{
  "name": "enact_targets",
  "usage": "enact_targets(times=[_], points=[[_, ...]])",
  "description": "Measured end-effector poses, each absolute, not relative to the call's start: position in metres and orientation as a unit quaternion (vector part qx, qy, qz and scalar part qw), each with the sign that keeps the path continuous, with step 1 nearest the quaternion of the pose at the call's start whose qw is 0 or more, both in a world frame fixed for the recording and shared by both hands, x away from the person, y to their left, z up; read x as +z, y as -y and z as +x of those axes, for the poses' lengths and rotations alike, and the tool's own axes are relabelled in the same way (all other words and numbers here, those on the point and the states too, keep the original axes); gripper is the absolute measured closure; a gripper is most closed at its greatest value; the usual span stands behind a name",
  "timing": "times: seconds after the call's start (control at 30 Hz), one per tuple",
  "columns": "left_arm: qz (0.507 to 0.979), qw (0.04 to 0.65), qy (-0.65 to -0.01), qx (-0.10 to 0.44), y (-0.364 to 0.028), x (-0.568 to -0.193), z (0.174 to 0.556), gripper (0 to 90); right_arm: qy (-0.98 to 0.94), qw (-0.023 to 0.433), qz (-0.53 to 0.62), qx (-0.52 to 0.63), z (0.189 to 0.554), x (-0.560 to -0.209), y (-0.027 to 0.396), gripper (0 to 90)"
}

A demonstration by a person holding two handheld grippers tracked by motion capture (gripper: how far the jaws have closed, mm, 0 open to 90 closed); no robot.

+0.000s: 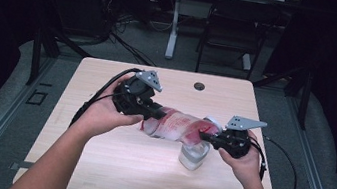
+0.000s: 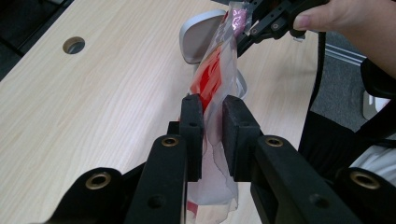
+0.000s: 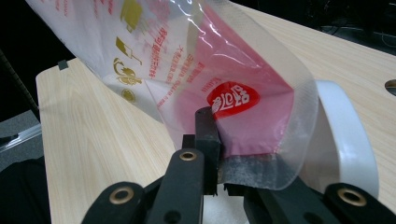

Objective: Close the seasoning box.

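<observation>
You hold a clear plastic bag [image 1: 178, 125] with red print stretched between your two hands, up above the table [image 1: 111, 162]. The bag lies almost flat in the air, running from your left hand across to your right hand.

Your left tongs [image 1: 153, 110] pinch one end of the bag. In the left gripper view the two black jaws are nearly together, and the thin plastic [image 2: 215, 88] is squeezed between them. The bag runs away from the jaws toward your other hand [image 2: 336, 16], which holds the far end with the right tongs [image 2: 250, 33].

Your right tongs [image 1: 206, 137] pinch the other end. In the right gripper view the jaws are closed on the edge of the bag [image 3: 224, 79], just below a red heart-shaped mark. The bag opens wide and rises away from the jaws, with gold and red writing on its side.

A small clear container [image 1: 193, 155] stands on the table right under the right end of the bag. Its white lid [image 3: 343, 135] is tipped up beside the bag's edge, and you can see it as a grey round shape [image 2: 198, 37] in the left gripper view.

There is a round hole [image 1: 199, 86] in the table near the far edge.
</observation>
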State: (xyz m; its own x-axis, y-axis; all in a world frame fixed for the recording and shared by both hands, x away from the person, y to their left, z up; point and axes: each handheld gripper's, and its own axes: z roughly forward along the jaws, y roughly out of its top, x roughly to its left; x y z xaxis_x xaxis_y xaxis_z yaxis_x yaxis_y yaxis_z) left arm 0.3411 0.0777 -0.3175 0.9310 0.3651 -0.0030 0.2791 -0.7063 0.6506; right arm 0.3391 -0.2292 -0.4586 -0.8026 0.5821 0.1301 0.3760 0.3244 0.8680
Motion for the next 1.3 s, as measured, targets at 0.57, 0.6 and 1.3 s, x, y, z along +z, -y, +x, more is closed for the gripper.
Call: enact_targets(times=[0.57, 0.6, 1.3], points=[[0.92, 0.344, -0.175, 0.062, -0.078, -0.318, 0.342, 79.5, -0.808, 0.103, 0.297, 0.499, 0.339, -0.458, 0.229, 87.4], [0.92, 0.344, -0.175, 0.062, -0.079, -0.318, 0.342, 79.5, -0.808, 0.103, 0.298, 0.498, 0.339, -0.458, 0.229, 87.4], [0.915, 0.352, -0.192, 0.058, -0.094, -0.326, 0.343, 79.5, -0.809, 0.108, 0.292, 0.499, 0.336, -0.454, 0.225, 87.7]])
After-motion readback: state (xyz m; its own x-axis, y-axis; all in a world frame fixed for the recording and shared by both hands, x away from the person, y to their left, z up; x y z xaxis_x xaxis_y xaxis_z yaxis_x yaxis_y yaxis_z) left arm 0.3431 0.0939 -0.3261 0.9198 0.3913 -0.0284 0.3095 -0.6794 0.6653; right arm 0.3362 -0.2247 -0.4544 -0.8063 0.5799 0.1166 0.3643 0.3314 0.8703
